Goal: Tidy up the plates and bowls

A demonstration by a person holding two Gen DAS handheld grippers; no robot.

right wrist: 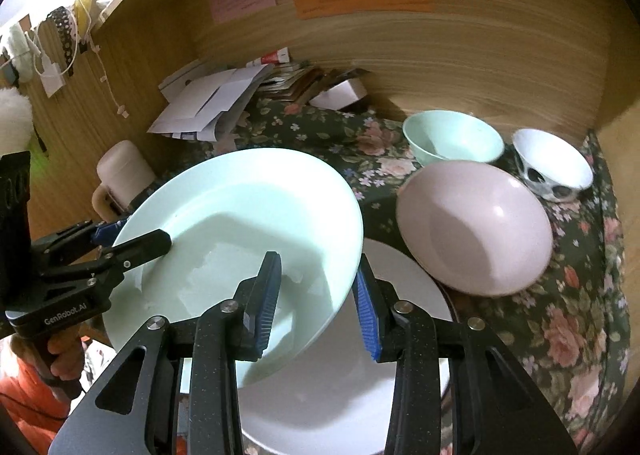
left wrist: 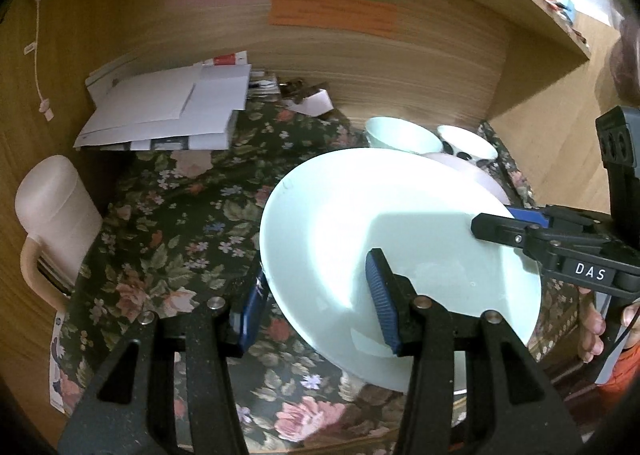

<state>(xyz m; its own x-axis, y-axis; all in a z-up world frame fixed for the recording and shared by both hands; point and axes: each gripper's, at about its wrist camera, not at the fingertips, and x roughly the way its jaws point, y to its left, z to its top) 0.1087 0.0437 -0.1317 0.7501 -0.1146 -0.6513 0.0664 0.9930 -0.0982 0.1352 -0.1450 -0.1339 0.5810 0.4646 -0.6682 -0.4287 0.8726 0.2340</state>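
Both tools grasp one pale green plate (right wrist: 248, 215), held tilted above the worktop (right wrist: 580, 315) with its floral cloth. The left tool (left wrist: 316, 303) is clenched on the plate's near left rim, one pad on the upper face and one underneath. The right tool (right wrist: 316, 303) is clenched on the opposite rim the same way. Under the lifted plate lies a white plate (right wrist: 340, 395) on the cloth. Just right of it sits a pink bowl (right wrist: 476, 227), tipped toward the near side. Beyond that stand a green bowl (right wrist: 452, 135) and, to its right, a white bowl with dark spots (right wrist: 552, 163), near each other. Far left, papers (right wrist: 208, 103) lie against the wooden back wall, and a cream jug (right wrist: 120, 171) stands at the left edge.
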